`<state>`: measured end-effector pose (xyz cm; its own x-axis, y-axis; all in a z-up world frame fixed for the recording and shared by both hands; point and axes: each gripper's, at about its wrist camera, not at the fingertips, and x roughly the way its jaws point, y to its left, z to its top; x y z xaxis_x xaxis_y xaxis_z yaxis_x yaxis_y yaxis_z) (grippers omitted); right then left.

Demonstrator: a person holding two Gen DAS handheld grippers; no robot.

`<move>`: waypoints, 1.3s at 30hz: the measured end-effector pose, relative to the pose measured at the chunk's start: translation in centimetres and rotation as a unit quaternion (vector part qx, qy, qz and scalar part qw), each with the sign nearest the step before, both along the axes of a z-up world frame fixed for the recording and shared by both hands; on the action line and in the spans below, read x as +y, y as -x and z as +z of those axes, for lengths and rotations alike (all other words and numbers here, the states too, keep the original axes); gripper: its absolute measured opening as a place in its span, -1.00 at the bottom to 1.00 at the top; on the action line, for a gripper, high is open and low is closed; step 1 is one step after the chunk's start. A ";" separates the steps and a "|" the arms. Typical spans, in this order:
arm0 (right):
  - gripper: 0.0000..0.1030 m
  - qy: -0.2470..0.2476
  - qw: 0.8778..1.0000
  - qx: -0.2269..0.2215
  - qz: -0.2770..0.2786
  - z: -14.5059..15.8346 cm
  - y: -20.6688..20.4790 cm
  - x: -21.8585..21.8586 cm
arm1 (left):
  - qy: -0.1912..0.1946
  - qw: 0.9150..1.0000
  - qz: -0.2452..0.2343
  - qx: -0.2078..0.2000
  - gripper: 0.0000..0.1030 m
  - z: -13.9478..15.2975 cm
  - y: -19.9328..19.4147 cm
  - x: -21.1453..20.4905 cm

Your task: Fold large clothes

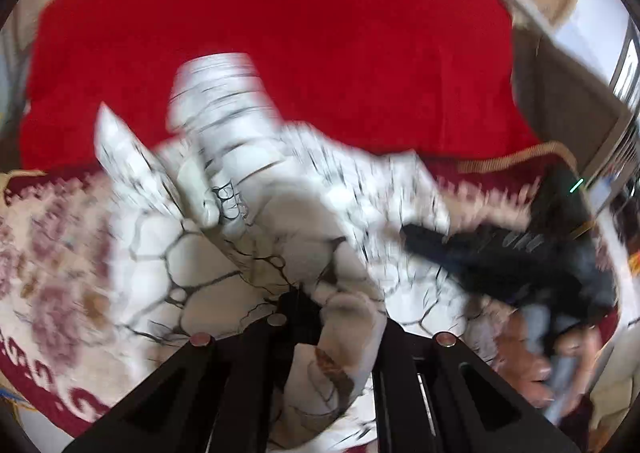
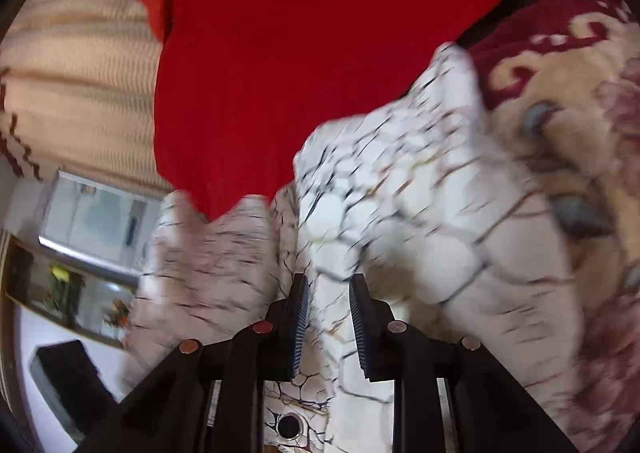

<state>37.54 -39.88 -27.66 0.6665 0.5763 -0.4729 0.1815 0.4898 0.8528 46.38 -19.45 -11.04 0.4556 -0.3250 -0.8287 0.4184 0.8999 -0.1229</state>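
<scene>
A large white garment point(image 1: 200, 261) with a black crackle print hangs bunched over a red cloth point(image 1: 280, 33). My left gripper point(image 1: 298, 301) is shut on a fold of it, and the fabric spills over the fingers and hides the pads. Further right in the left wrist view, my right gripper point(image 1: 424, 239) is a black blur at the garment's edge, with a hand point(image 1: 528, 365) behind it. In the right wrist view the right gripper point(image 2: 328, 293) is shut on a strip of the same garment point(image 2: 420, 193), which fills the narrow gap between its ribbed pads point(image 2: 300, 317). Both views are motion-blurred.
The red cloth point(image 2: 300, 53) lies on a floral dark-red and cream cover point(image 1: 52, 273), also seen at the right point(image 2: 580, 73). A beige striped fabric point(image 2: 80, 73) hangs at the left. Below it are a glass-fronted cabinet point(image 2: 92, 221) and a dark box point(image 2: 68, 381).
</scene>
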 end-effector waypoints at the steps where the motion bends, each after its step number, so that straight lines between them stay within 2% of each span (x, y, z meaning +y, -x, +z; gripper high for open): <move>1: -0.51 -0.001 1.000 0.004 -0.003 -0.3 0.0 -0.3 | -0.008 1.000 -0.011 0.026 -0.81 -1.6 -0.4 -0.8; 2: -0.51 -0.005 1.000 0.009 -0.007 -0.6 0.1 -0.7 | -0.018 0.998 -0.022 0.061 -0.65 -3.4 -0.8 -1.5; 3: -0.51 -0.011 1.000 0.013 -0.008 -0.9 0.0 -1.0 | -0.026 0.997 -0.024 0.073 -0.63 -4.5 -0.9 -1.6; 4: -0.51 -0.015 1.000 0.015 -0.009 -1.0 -0.2 -1.3 | -0.027 0.997 -0.030 0.059 -0.59 -4.7 -0.4 -1.5; 6: -0.51 -0.014 1.000 0.014 -0.008 -1.0 -0.6 -1.1 | -0.014 0.997 -0.059 0.047 -0.14 -3.8 0.5 -1.3; 7: -0.49 -0.011 1.000 0.009 -0.005 -0.8 -0.4 -1.1 | 0.000 0.996 -0.077 0.052 0.24 -2.9 1.0 -1.0; 8: -0.40 -0.009 1.000 0.003 0.001 -0.6 -0.5 -0.8 | 0.009 0.995 -0.085 0.050 0.39 -2.0 1.5 -0.7; 9: -0.12 -0.014 1.000 -0.004 0.006 -0.4 -0.7 -0.6 | 0.014 0.995 -0.091 0.035 0.39 -0.7 2.1 0.0; 10: 0.32 -0.026 0.999 -0.016 0.010 -0.3 -0.7 -0.3 | 0.009 0.995 -0.094 0.020 0.39 0.4 2.6 0.4; 11: 0.43 -0.037 0.999 -0.025 0.011 -0.3 -0.9 -0.2 | 0.004 0.995 -0.098 0.007 0.39 1.3 3.2 1.0; 14: 0.45 -0.043 0.998 -0.045 0.015 0.4 -1.1 0.6 | 0.021 0.995 -0.101 -0.018 0.39 4.6 3.9 4.6; 16: 0.45 -0.040 0.998 -0.041 0.023 0.3 -1.4 1.5 | 0.050 0.995 -0.081 -0.032 0.40 6.5 3.8 8.3; 18: 0.45 -0.031 0.998 -0.038 0.029 0.3 -1.6 2.3 | 0.103 0.992 -0.057 -0.038 0.43 8.2 3.5 12.7; 19: 0.45 -0.025 0.999 -0.038 0.030 0.4 -1.7 2.8 | 0.122 0.991 -0.044 -0.045 0.51 8.6 3.4 14.5; 20: 0.45 -0.023 0.999 -0.038 0.031 0.5 -1.9 3.2 | 0.140 0.988 -0.010 -0.059 0.66 8.8 3.1 17.2; 21: 0.45 -0.023 0.998 -0.039 0.033 0.5 -2.1 3.6 | 0.144 0.987 0.025 -0.069 0.72 8.7 2.8 19.1; 22: 0.45 -0.025 0.998 -0.041 0.036 0.6 -2.3 4.1 | 0.146 0.984 0.081 -0.067 0.75 7.5 1.9 21.6; 24: 0.45 -0.028 0.998 -0.041 0.036 0.7 -2.7 5.0 | 0.163 0.979 0.124 -0.006 0.74 4.4 -0.2 24.1; 25: 0.45 -0.028 0.998 -0.041 0.036 0.7 -2.8 5.4 | 0.190 0.970 0.142 0.048 0.73 1.8 -1.7 25.4; 26: 0.45 -0.028 0.998 -0.039 0.038 0.7 -2.9 5.7 | 0.223 0.957 0.161 0.095 0.73 -0.9 -3.2 26.1; 27: 0.46 -0.030 0.998 -0.038 0.041 0.6 -3.1 6.1 | 0.247 0.945 0.176 0.123 0.73 -2.8 -4.0 26.7; 28: 0.47 -0.037 0.998 -0.038 0.045 0.5 -3.3 6.7 | 0.268 0.935 0.186 0.140 0.73 -4.2 -4.3 26.7; 30: 0.48 -0.043 0.997 -0.033 0.052 0.2 -3.6 7.5 | 0.340 0.902 0.206 0.166 0.73 -6.4 -5.5 27.4; 33: 0.47 -0.031 0.998 -0.017 0.051 -0.5 -3.7 7.3 | 0.390 0.871 0.230 0.190 0.74 -8.1 -7.1 28.6; 34: 0.48 -0.029 0.998 -0.010 0.051 -0.9 -3.8 7.3 | 0.396 0.864 0.236 0.202 0.74 -8.7 -7.6 28.8; 35: 0.48 -0.028 0.998 -0.003 0.052 -1.3 -4.0 7.2 | 0.398 0.861 0.237 0.211 0.74 -9.0 -8.1 28.9; 39: 0.48 -0.034 0.998 0.000 0.051 -1.7 -4.4 7.2 | 0.417 0.853 0.205 0.238 0.72 -10.3 -10.3 27.4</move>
